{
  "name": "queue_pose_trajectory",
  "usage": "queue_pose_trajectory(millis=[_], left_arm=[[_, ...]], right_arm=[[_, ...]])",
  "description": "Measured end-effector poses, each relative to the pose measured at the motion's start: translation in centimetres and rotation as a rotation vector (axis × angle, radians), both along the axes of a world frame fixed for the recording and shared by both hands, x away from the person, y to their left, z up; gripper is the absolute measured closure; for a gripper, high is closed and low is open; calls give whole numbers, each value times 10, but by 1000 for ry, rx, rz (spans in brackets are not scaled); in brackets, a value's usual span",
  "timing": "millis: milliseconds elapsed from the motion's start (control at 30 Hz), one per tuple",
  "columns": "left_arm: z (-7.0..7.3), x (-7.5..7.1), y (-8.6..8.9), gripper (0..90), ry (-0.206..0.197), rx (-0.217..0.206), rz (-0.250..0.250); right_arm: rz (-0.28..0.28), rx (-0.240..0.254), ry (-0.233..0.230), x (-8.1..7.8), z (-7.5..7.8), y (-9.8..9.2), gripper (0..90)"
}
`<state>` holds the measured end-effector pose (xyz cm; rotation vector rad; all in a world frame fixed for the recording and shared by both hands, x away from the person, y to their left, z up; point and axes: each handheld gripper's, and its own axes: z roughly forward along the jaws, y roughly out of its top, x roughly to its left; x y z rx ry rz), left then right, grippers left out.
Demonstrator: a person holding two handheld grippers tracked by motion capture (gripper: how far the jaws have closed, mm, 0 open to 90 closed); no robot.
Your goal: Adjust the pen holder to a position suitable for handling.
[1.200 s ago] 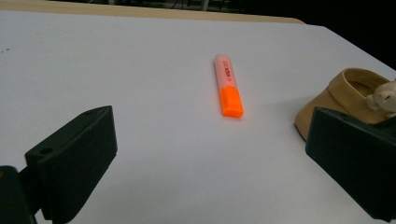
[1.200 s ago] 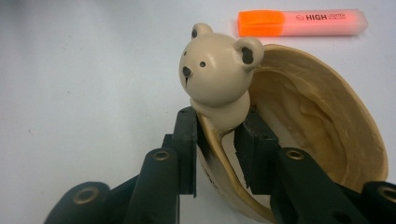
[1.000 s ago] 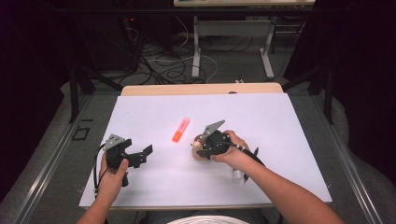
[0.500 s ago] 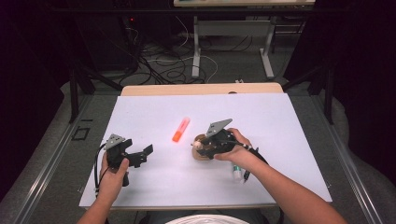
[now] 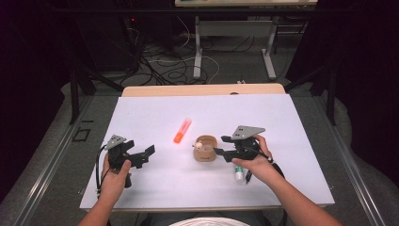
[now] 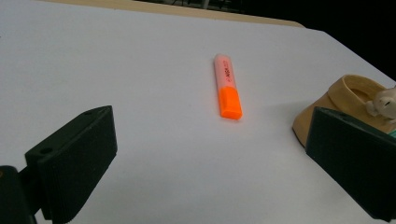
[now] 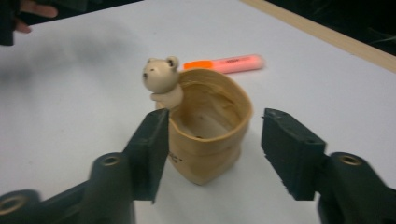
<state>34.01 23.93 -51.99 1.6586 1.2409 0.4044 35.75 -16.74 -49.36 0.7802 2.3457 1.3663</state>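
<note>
On the white desk your right claw has just been opening around the bear cup (light, rigid, probably breakable); grip its walls. Left claw gapes empty.

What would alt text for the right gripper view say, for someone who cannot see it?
A tan cup with a small bear figure on its rim stands upright on a white table, framed by the right tool's two open black jaws. An orange highlighter lies behind it.

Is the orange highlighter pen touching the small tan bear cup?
Apart. The high view shows bare white table between the orange highlighter pen and the small tan bear cup.
</note>
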Motion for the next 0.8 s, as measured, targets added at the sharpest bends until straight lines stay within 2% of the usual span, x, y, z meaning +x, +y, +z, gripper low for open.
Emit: queue_pose_trajectory(millis=[33, 67, 100, 133, 200, 300, 433, 467, 500, 533, 667, 800], left_arm=[[0, 0, 0, 25, 2, -1, 2], [0, 0, 0, 24, 2, -1, 2], [1, 0, 0, 24, 2, -4, 4], [1, -1, 1, 25, 2, -12, 6], [2, 0, 1, 25, -2, -16, 12], [1, 0, 2, 25, -2, -11, 17], [1, 1, 2, 24, -2, -7, 20], [2, 0, 3, 24, -2, -7, 17], [2, 0, 3, 21, -2, -7, 17], [2, 0, 3, 13, -15, -14, 8], [3, 1, 3, 6, -12, -17, 5], [3, 1, 2, 6, -19, 2, -8]], right_arm=[[-23, 6, -13, -1, 0, -2, 361], [-56, -8, -27, -2, 0, -6, 330], [-56, -8, -27, -2, 0, -6, 330], [-106, -24, -18, -5, 2, -14, 281], [-163, -17, 1, -7, 3, -22, 230], [-242, 17, 2, -11, 3, -35, 183], [-311, 53, 22, -13, 1, -50, 146], [-342, 81, 39, -14, 0, -54, 145], [-342, 81, 39, -14, 0, -54, 145], [-379, 115, 59, -16, 0, -59, 145], [-410, 121, 29, -16, 1, -65, 123], [-438, 126, 34, -16, 0, -70, 65]])
